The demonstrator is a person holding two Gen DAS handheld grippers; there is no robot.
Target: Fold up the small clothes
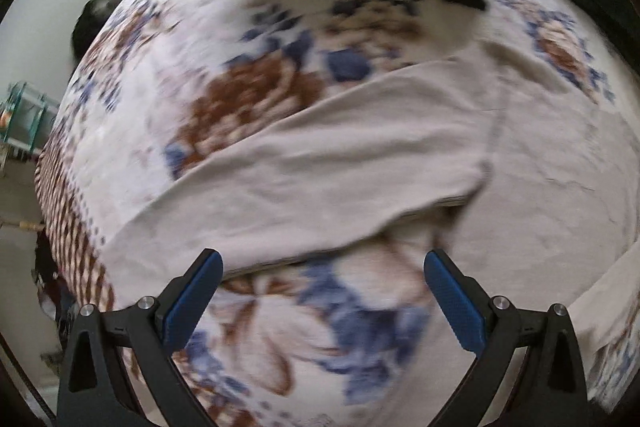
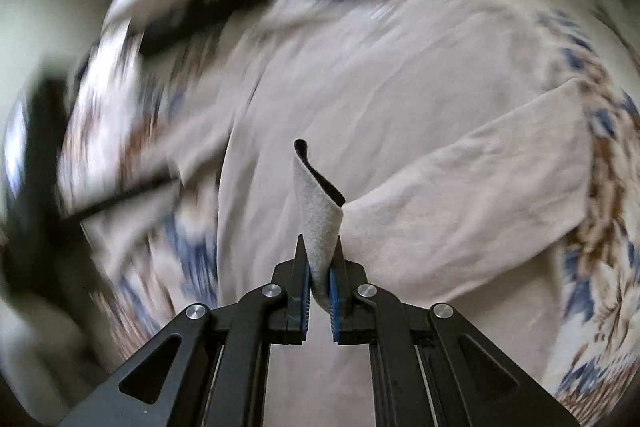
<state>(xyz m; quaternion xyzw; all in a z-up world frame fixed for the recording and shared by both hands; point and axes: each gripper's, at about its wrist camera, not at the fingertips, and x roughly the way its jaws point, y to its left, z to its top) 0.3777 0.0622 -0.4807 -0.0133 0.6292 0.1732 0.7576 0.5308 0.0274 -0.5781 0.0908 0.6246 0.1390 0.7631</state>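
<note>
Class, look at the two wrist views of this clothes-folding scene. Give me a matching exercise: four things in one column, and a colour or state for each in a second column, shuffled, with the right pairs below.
Things
1. left gripper
2. right gripper
3. beige garment
4. bedspread

Colours or states
A. white with blue and brown flowers
B. jaws wide apart, nothing between them
C. plain, pale, spread over the bed
D. jaws closed on a fold of cloth

Right pairs: 1-B, 2-D, 3-C, 4-A
</note>
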